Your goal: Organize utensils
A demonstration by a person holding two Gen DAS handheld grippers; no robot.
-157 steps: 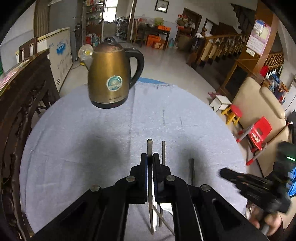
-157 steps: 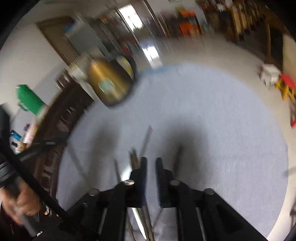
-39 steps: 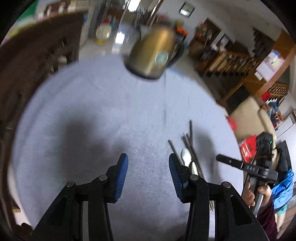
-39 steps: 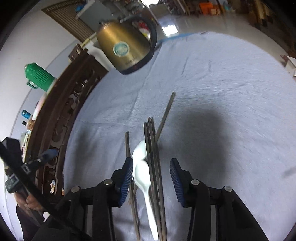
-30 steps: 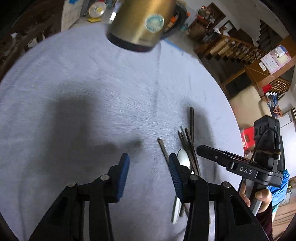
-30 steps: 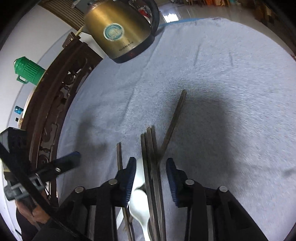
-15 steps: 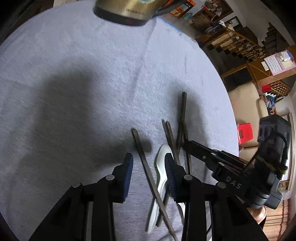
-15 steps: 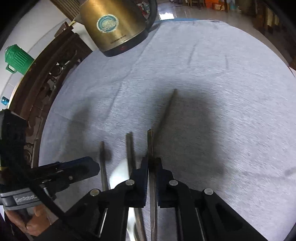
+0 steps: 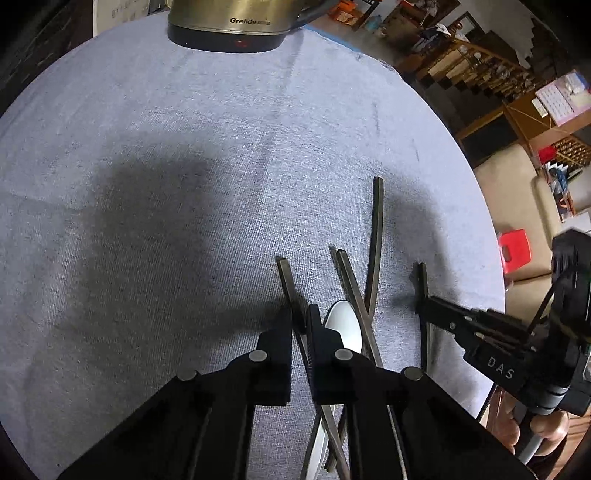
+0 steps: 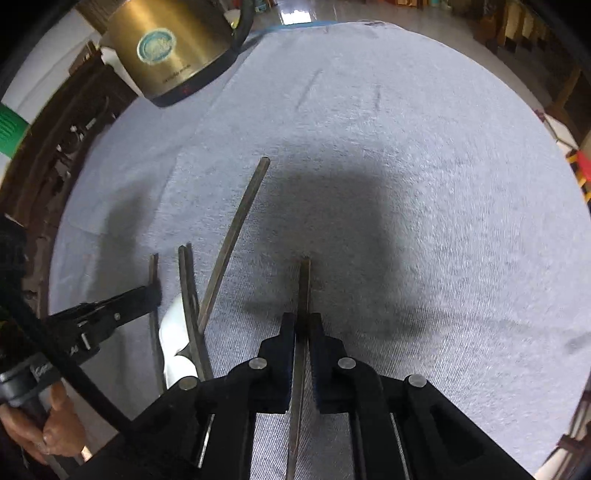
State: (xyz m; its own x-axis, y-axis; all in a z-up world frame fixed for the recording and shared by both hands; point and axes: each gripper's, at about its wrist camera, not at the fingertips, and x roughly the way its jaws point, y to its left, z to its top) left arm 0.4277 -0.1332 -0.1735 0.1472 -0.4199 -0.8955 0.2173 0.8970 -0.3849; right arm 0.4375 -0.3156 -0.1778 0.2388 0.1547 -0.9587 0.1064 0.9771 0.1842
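Observation:
Several dark metal chopsticks and a white spoon (image 9: 345, 325) lie on a round table under a grey cloth (image 9: 184, 184). My left gripper (image 9: 301, 321) is shut on the leftmost chopstick (image 9: 288, 280), low over the cloth. My right gripper (image 10: 303, 328) is shut on another chopstick (image 10: 304, 288), held apart to the right of the pile; it also shows in the left wrist view (image 9: 421, 306). A long curved chopstick (image 10: 236, 229) and a close pair (image 10: 186, 273) lie over the spoon (image 10: 171, 321). The left gripper shows in the right wrist view (image 10: 153, 295).
A brass electric kettle (image 10: 173, 48) stands at the far edge of the table, also in the left wrist view (image 9: 229, 22). A dark carved wooden chair (image 10: 55, 147) stands by the left edge. A sofa and red stool (image 9: 513, 251) are beyond the right edge.
Both grippers came down onto the pile and closed. The left one shut on the leftmost chopstick. The right one shut on a chopstick and drew it out to the right of the pile.

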